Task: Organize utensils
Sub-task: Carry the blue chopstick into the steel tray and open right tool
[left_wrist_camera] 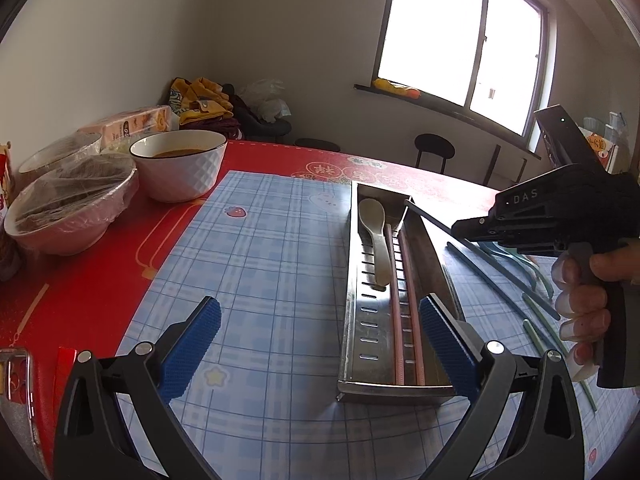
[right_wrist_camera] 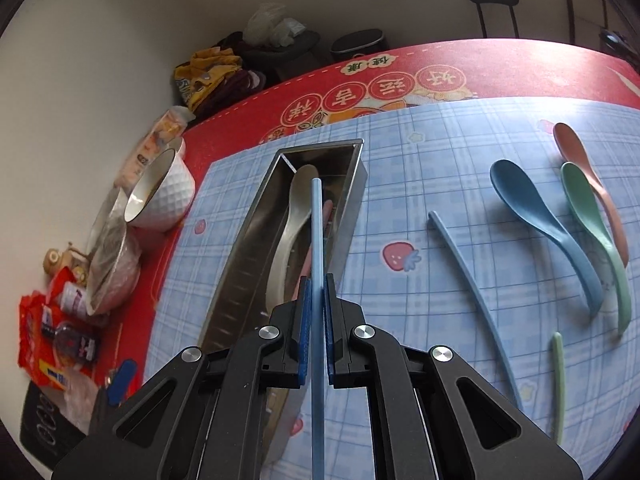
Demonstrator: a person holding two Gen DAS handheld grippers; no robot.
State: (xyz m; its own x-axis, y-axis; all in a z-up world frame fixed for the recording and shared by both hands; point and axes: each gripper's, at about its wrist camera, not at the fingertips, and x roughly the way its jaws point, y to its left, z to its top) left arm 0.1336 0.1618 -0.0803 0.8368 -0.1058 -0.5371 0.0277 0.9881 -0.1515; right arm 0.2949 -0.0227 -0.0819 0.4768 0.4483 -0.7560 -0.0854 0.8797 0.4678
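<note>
Two cloths cover our table: a red cloth [left_wrist_camera: 92,280] with round picture signs, and on top of it a blue checked mat [right_wrist_camera: 460,240] with little strawberries and stars. On the mat sits a long metal tray [left_wrist_camera: 360,300] with a white spoon [left_wrist_camera: 374,240] and pink chopsticks [left_wrist_camera: 396,320] inside. Our right gripper [right_wrist_camera: 316,300] has its jaws squeezed tight on a blue chopstick [right_wrist_camera: 317,220], held above the tray. Our left gripper [left_wrist_camera: 320,344] has its jaws wide apart with nothing between them, near the tray's close end. On the mat beside the tray lie another blue chopstick [right_wrist_camera: 464,272], a blue spoon [right_wrist_camera: 536,216], a green spoon [right_wrist_camera: 592,232] and a pink spoon [right_wrist_camera: 580,160]. White bowls [left_wrist_camera: 180,168] stand at the table's edge. Behind it are a pale wall, a bright window [left_wrist_camera: 460,36] and a black stool [left_wrist_camera: 434,150].
</note>
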